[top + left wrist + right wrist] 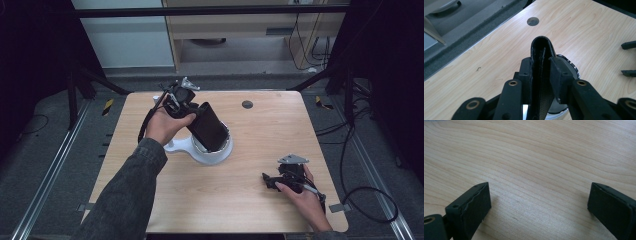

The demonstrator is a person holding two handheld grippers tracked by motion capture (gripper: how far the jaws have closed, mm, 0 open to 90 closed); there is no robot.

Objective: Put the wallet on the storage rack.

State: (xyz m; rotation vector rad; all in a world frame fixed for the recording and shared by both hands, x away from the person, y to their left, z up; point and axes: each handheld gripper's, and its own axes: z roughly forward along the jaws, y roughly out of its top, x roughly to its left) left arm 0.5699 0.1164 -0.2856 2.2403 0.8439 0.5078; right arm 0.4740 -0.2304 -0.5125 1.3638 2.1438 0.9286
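Black and flat, a leather-looking pouch (209, 127) is pinched between the jaws of the left gripper (192, 111). It is held tilted, right above a white and silver round base (212, 150) near the middle of the wooden table (260, 130). The right gripper (272, 180) rests low by the table's near right side, its jaws spread wide with nothing between them.

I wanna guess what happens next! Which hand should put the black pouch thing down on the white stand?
Probably the left. Its hand-held gripper is already shut on the black pouch, right above the white stand. The right hand-held gripper is open, far off on the table.
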